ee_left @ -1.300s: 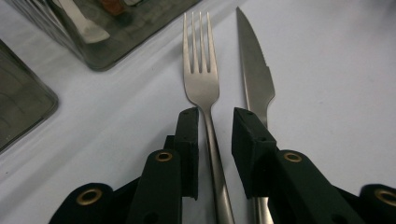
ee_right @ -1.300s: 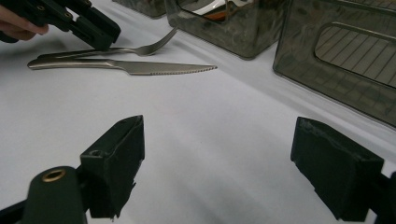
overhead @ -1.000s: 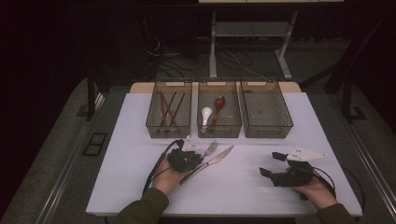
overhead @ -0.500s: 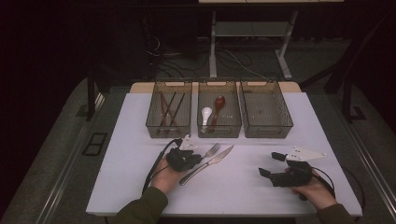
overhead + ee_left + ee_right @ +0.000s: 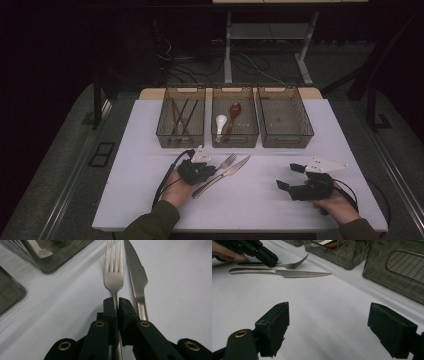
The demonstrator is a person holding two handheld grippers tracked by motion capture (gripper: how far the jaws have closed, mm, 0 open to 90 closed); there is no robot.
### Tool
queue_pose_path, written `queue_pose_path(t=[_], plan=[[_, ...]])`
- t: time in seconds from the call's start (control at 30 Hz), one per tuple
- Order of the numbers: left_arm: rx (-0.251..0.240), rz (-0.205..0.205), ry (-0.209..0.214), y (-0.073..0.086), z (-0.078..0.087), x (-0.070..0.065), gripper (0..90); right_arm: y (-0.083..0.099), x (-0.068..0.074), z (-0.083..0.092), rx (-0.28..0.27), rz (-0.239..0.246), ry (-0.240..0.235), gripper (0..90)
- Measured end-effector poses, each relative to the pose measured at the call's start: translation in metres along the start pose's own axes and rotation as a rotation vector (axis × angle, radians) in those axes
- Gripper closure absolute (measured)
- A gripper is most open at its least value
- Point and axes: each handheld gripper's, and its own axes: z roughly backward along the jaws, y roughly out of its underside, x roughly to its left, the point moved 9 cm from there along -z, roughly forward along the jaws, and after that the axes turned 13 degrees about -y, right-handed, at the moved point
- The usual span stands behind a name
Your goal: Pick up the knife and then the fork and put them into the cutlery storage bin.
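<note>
Two tools: both rested low over the white tabletop (image 5: 125, 200).
Left tool (image 5: 117, 305): clamped on the fork's handle.
Fork (image 5: 114, 277): flat on the tabletop, just beside the knife (image 5: 137, 280), tines toward the middle bin (image 5: 235, 137).
Right tool (image 5: 328, 322): jaws stood wide, nothing between them, well apart from the knife.

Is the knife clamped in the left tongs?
No, the left tongs pinch the fork by its neck, and the knife lies free alongside.
</note>
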Motion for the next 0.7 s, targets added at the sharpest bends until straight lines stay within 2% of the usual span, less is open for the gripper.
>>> queue_pose_path(t=[0.2, 0.37, 0.43, 0.53, 0.63, 0.7], plan=[[-0.004, -0.020, 0.012, -0.003, 0.005, -0.002, 84.7, -0.004, 0.000, 0.001, -0.030, -0.012, -0.001, 17.7], [-0.037, -0.016, 0.031, -0.010, 0.016, -0.005, 84.8, -0.010, 0.001, 0.002, -0.066, -0.029, -0.010, 17.7], [-0.047, -0.008, 0.036, -0.013, 0.020, -0.006, 84.8, -0.011, 0.002, 0.002, -0.064, -0.069, -0.036, 17.7], [-0.062, -0.009, 0.039, -0.016, 0.024, -0.008, 84.8, -0.016, 0.004, 0.002, -0.073, -0.082, -0.067, 16.1], [-0.084, -0.009, 0.042, -0.020, 0.028, -0.010, 84.8, -0.025, 0.010, 0.004, -0.101, -0.083, -0.131, 14.6], [-0.093, -0.009, 0.045, -0.023, 0.030, -0.012, 84.8, -0.028, 0.014, 0.002, -0.085, -0.053, -0.124, 14.6]])
